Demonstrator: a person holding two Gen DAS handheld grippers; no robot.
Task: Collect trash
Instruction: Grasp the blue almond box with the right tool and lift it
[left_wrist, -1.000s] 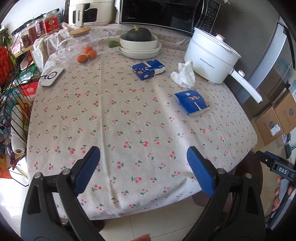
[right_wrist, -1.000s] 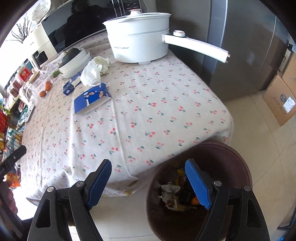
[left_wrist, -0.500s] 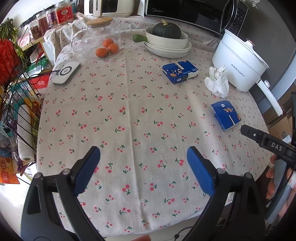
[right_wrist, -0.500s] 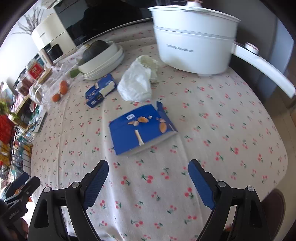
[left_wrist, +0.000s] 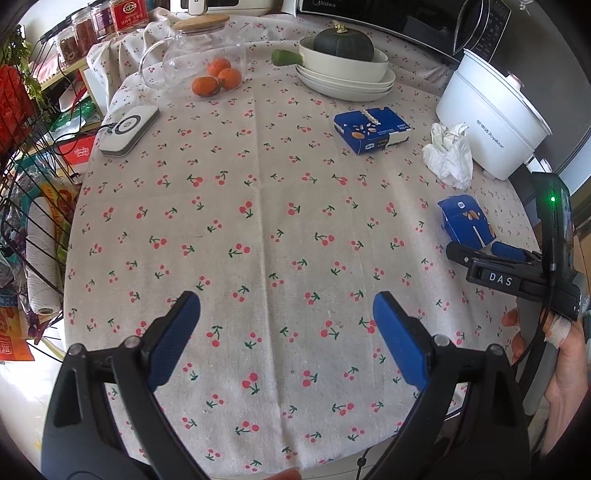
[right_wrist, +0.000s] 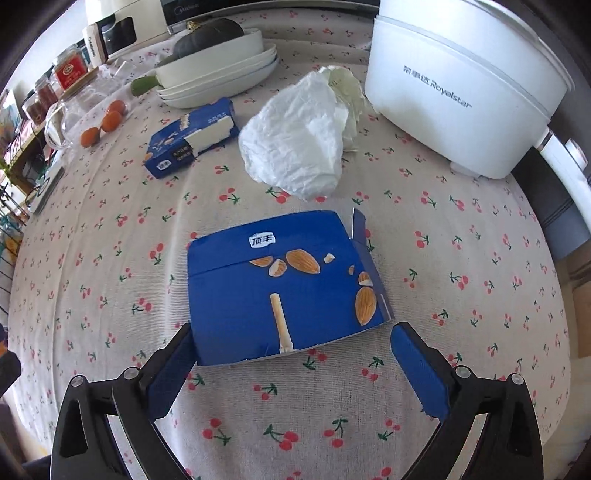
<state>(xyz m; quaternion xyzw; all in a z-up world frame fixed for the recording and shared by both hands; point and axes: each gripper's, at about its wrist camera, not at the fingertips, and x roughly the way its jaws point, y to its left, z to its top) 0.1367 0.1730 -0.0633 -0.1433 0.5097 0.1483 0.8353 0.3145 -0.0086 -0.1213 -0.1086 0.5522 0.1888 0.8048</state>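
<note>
We see a cherry-print tablecloth (left_wrist: 258, 206) over the table. At the back sit stacked white dishes (left_wrist: 345, 75) w/ a dark green squash (left_wrist: 343, 44) on top, a green veg (left_wrist: 282, 57) just beside. A glass jug (left_wrist: 203, 55) w/ wooden lid stands near three oranges (left_wrist: 216, 77). White Royalstar pot (right_wrist: 465, 88) at right; white scale (left_wrist: 129, 127) at left.

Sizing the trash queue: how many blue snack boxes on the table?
2. The flattened box lies just ahead of the open right claw, near the table edge. The second box sits farther back, in front of the stacked plates. None appear hidden.
</note>
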